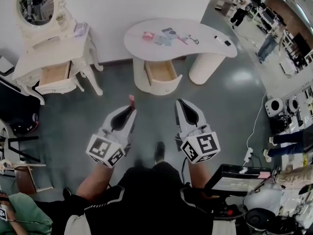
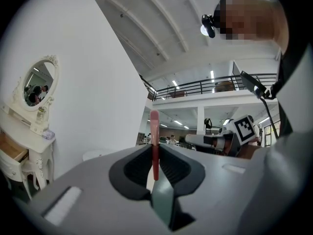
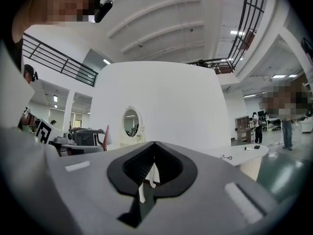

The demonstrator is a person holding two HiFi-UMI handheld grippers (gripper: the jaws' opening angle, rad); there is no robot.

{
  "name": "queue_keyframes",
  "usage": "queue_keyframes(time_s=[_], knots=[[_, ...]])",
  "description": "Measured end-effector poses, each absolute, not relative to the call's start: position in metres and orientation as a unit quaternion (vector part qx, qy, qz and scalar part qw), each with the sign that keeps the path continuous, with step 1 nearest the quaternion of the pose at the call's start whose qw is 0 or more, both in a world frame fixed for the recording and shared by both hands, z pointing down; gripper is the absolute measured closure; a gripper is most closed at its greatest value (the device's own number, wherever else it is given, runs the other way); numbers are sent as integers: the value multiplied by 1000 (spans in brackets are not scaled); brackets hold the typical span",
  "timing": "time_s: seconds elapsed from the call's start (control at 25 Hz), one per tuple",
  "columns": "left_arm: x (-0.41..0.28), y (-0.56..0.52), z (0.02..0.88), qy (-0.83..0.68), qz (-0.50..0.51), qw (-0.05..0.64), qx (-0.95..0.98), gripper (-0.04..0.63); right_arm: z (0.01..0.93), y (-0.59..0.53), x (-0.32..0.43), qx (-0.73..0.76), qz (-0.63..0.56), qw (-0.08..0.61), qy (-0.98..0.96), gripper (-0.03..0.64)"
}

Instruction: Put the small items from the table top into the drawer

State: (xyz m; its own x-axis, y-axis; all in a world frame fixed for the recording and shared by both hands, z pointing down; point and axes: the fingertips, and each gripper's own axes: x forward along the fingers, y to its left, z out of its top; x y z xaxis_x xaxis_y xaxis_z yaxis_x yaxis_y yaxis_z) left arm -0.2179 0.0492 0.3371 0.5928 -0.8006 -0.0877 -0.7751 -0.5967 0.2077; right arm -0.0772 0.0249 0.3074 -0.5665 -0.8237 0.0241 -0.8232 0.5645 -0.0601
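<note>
The left gripper (image 1: pixel 130 109), well apart from the table (image 1: pixel 205 44), has its fingers clamped on a thin pink stick (image 2: pixel 154 141). Small items (image 1: pixel 167 35) lie on the white table, above its open drawer (image 1: pixel 161 73). The right gripper's (image 1: pixel 179 104) fingers are closed, empty.

Ahead of you stands the table (image 1: pixel 205 45), with small items (image 1: pixel 166 35) spread on its top and an open drawer (image 1: pixel 164 86) under it; a dressing table (image 1: pixel 34 58) with a mirror (image 1: pixel 35 4) on it stands to its left. Your left gripper (image 1: pixel 130 109) and right gripper (image 1: pixel 180 103) lie side by side between you and the table, a stick (image 1: pixel 131 99) in the left one's jaws.
</note>
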Motion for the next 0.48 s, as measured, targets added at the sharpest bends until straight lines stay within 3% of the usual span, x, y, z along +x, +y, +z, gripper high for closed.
queue_keyframes(time_s=[0.48], knots=[[-186, -30, 319, -461, -81, 59, 882, 551, 289, -61, -52, -437, -22, 22, 899, 615]])
